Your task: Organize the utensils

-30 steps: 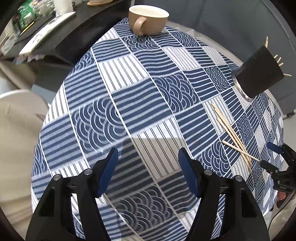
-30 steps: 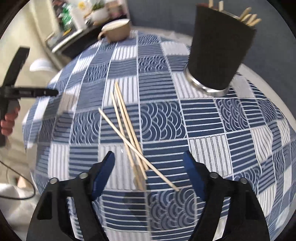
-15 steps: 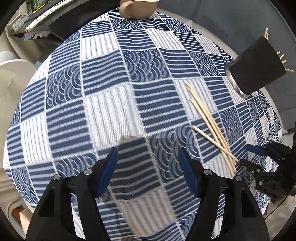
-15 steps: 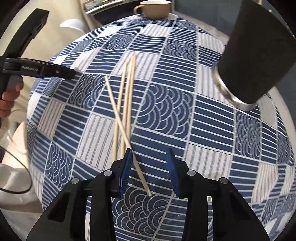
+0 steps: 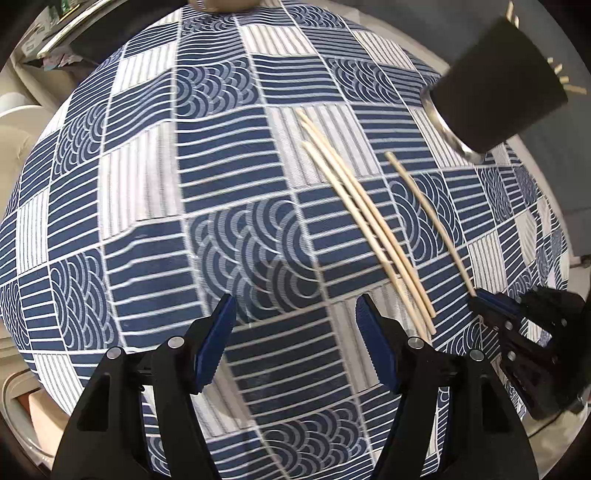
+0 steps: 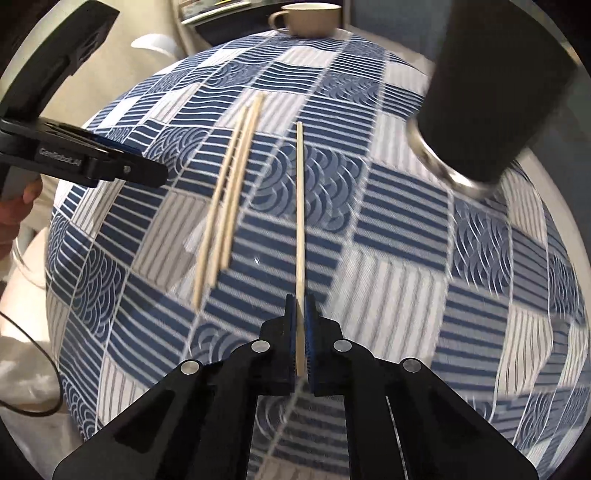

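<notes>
My right gripper (image 6: 302, 314) is shut on one wooden chopstick (image 6: 300, 206), which points straight forward above the blue patterned tablecloth (image 6: 399, 236). Three more chopsticks (image 6: 231, 192) lie side by side on the cloth to its left. A black cup (image 6: 495, 92) holding several chopsticks stands at the upper right. In the left wrist view my left gripper (image 5: 295, 332) is open and empty above the cloth, left of the three chopsticks (image 5: 369, 218). The held chopstick (image 5: 428, 218), the right gripper (image 5: 495, 302) and the black cup (image 5: 498, 85) show at the right.
A tan mug (image 6: 310, 16) stands at the table's far edge. A dark side table with papers (image 5: 55, 33) lies beyond the table at upper left. The left gripper (image 6: 147, 173) reaches in from the left in the right wrist view.
My right gripper closed on one chopstick and lifted it away from the other three. My left gripper moved right, closer to the chopsticks, and stayed open.
</notes>
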A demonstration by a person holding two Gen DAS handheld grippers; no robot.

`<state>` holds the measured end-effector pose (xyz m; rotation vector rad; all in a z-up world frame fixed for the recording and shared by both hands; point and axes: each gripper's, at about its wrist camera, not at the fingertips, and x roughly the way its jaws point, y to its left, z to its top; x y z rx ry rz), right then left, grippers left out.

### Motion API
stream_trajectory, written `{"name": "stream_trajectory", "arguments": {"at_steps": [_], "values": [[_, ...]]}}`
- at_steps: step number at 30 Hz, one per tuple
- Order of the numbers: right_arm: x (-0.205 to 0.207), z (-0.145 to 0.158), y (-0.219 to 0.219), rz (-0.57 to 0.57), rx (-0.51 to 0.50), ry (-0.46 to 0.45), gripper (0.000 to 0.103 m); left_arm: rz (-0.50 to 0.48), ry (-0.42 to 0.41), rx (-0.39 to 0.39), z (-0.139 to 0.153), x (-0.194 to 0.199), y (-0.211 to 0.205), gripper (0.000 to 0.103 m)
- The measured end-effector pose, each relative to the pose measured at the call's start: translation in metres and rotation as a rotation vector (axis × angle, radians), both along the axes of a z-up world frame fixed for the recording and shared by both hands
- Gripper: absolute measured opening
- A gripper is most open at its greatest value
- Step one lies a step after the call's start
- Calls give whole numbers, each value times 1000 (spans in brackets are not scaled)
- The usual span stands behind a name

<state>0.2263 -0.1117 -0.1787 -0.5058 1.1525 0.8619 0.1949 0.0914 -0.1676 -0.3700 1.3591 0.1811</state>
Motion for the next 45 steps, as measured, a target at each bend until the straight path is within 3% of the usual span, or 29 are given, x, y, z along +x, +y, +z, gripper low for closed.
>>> {"name": "stream_trajectory", "arguments": {"at_steps": [5, 9, 13, 21, 24, 31, 38, 41, 45], "values": [[-12, 0, -44, -92, 3, 1, 5, 9, 21, 25, -5, 16, -21, 67], [-23, 0, -75, -157, -1, 6, 5, 34, 62, 104, -8, 26, -31, 67], [-27, 0, -83, -186, -24, -3, 5, 85, 105, 148, -9, 35, -37, 69], [-10, 0, -68, -177, -80, -13, 7, 234, 187, 87, -8, 49, -22, 68], [0, 2, -60, -166, -100, -25, 7, 307, 217, 27, -8, 52, -10, 65], [21, 4, -49, -155, -98, -35, 7, 340, 203, -81, -4, 50, 2, 65], [42, 3, -32, -158, -104, -28, 8, 354, 212, -38, -5, 51, -1, 65], [45, 0, -24, -162, -131, -25, 20, 346, 212, -9, -6, 62, -8, 72], [46, 1, -17, -188, -160, -5, 24, 340, 240, 4, -16, 80, -18, 72]]}}
